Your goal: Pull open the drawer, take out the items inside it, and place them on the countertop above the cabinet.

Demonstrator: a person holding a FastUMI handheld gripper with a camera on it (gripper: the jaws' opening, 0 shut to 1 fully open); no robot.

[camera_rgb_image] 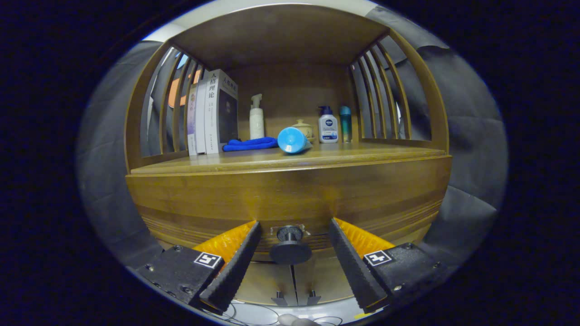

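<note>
Drawer knob (290,244) between spread gripper (293,233) fingers

Gripper (294,231) fingers spread; round drawer knob (290,246) framed between, untouched, gaps left either side. Countertop (362,156) front strip bare. Farther back, passage blocked: books (213,113) left, blue cloth (250,144), toppled blue bottle (293,140), upright bottles (328,128).

The brown wooden drawer (290,199) is shut, its front flush with the cabinet just ahead of the tool (294,228). Its round dark knob (290,246) sits between the tool's spread fingers, untouched. The wooden table (317,156) lies above and beyond.
</note>
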